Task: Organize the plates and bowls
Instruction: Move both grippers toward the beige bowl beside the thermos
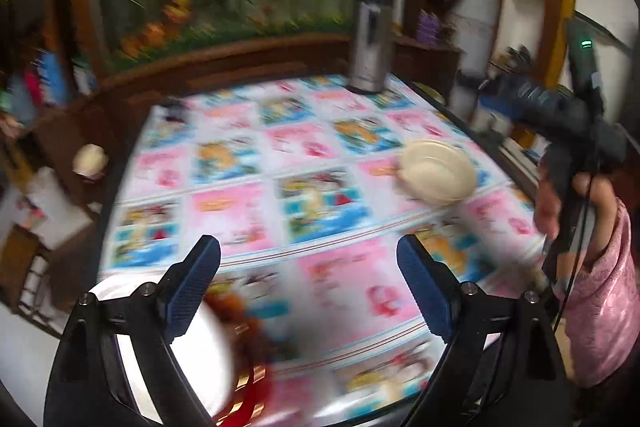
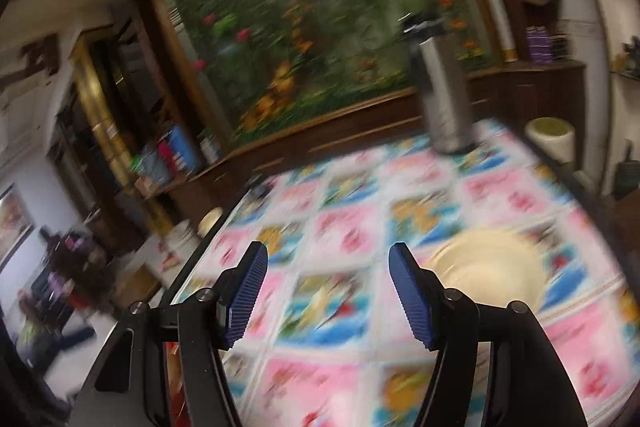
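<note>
1. The surface [image 1: 248, 211] is the largest thing here, covered in a glossy cartoon-print sheet that looks slick, so dishes may slide on it.
2. A tall steel flask [image 1: 368, 39] stands at the far edge, well apart from the dishes; it probably blocks nothing.
3. A white plate [image 1: 132, 355] lies at the near left corner under the left gripper [image 1: 308, 291], with something red and gold, too blurred to name, at its right edge. It looks stiff, smooth and breakable; the rim seems the place to pinch.
4. A cream bowl [image 1: 438, 171] sits upright toward the right side, near the right gripper [image 2: 328, 293]. It is likely light and rigid, best taken across its rim.
5. The left jaws stand wide with nothing between them.
6. The right jaws stand moderately apart, also empty, with the bowl just beyond the right finger.
7. The person's right hand [image 1: 560, 203] and pink sleeve [image 1: 600, 291] hang over the right edge, near the bowl.
</note>
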`<action>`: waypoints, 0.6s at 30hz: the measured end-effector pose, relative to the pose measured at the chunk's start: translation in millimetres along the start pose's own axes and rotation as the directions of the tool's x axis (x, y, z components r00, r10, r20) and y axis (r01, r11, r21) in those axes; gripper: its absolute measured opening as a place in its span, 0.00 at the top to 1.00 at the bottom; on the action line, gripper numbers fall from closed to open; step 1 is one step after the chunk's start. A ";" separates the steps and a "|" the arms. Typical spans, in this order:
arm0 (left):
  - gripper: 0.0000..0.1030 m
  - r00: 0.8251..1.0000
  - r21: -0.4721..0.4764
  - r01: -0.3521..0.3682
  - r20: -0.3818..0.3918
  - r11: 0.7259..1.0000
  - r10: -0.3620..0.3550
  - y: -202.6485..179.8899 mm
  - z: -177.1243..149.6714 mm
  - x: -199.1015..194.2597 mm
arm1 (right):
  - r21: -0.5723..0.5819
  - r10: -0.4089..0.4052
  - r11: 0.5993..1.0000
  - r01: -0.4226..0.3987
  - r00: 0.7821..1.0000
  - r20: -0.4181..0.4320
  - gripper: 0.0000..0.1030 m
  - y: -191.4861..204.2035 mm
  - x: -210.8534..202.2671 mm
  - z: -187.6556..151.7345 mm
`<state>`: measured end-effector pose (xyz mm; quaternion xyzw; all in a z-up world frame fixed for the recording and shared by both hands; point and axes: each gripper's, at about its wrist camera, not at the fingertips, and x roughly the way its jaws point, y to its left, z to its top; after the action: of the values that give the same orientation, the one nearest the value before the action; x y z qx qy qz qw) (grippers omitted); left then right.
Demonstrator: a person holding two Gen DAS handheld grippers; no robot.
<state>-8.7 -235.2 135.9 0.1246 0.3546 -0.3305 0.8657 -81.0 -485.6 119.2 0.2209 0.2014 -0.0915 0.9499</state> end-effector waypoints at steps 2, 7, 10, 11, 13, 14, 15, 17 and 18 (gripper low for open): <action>0.12 0.999 -0.004 0.040 -0.008 0.999 -0.040 -15.7 22.5 11.7 | 0.073 -0.069 0.995 0.066 0.997 0.043 0.37 -32.6 -19.4 27.5; 0.00 0.978 0.056 0.202 0.039 0.978 -0.204 -70.3 20.7 5.2 | 0.164 -0.284 0.949 0.269 0.956 0.072 0.34 -111.3 -99.7 35.2; 0.00 0.958 0.100 0.286 0.001 0.953 -0.288 -89.4 -10.7 8.2 | 0.123 -0.335 0.936 0.328 0.941 0.038 0.34 -121.7 -131.7 0.7; 0.00 0.958 0.094 0.286 -0.021 0.954 -0.285 -89.7 -16.8 13.0 | 0.096 -0.349 0.934 0.345 0.937 0.031 0.34 -118.1 -138.7 -14.5; 0.00 0.964 0.067 0.263 -0.053 0.962 -0.260 -81.0 -28.7 23.3 | 0.026 -0.328 0.944 0.328 0.945 0.007 0.34 -99.7 -142.8 -48.5; 0.00 0.970 0.039 0.237 -0.067 0.971 -0.234 -71.5 -32.7 29.6 | 0.008 -0.303 0.953 0.303 0.953 0.002 0.34 -90.8 -139.6 -58.4; 0.00 0.973 0.015 0.219 -0.073 0.976 -0.217 -63.3 -33.0 33.9 | -0.010 -0.268 0.963 0.268 0.963 -0.005 0.34 -78.6 -133.1 -68.0; 0.00 0.985 -0.033 0.157 -0.073 0.987 -0.159 -44.1 -27.0 40.2 | -0.043 -0.170 0.985 0.168 0.985 -0.038 0.34 -54.1 -107.4 -75.7; 0.00 0.992 -0.052 0.109 -0.062 0.993 -0.112 -34.6 -19.8 41.4 | -0.047 -0.126 0.991 0.123 0.990 -0.058 0.34 -45.8 -92.0 -74.0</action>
<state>-20.2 -272.3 93.5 0.0943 0.3968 -0.3652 0.8368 -201.4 -484.6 79.8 0.1898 0.2455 -0.1394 0.9404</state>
